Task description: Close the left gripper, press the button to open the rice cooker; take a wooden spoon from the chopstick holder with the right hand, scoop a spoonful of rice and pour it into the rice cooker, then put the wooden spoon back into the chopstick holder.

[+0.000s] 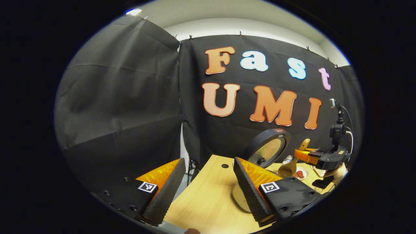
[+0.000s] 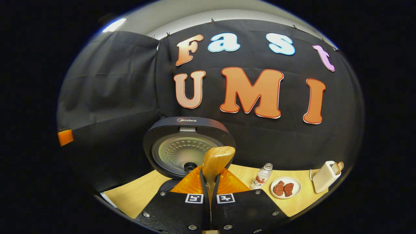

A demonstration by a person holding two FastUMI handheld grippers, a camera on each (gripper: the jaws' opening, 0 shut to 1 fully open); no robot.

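The right gripper (image 2: 210, 195) had its fingers clamped on the wooden spoon (image 2: 216, 159) before the open rice cooker (image 2: 188, 146), while the left gripper (image 1: 208, 188) held its fingers apart above the worktop (image 1: 208, 198).

Right gripper (image 2: 210, 191) fingers clamped on wooden spoon (image 2: 216, 161) handle, bottom centre. Rice cooker (image 2: 182, 148) lid up behind it. Bottle (image 2: 261, 177), plate (image 2: 286, 188) lower right on counter (image 2: 130, 195).

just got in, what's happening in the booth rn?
A person works two handheld grippers. The rice cooker lid is already up. The right gripper is shut on the wooden spoon, held in front of the cooker. The left gripper hangs open over the table, holding nothing. The chopstick holder stands at the table's far right.
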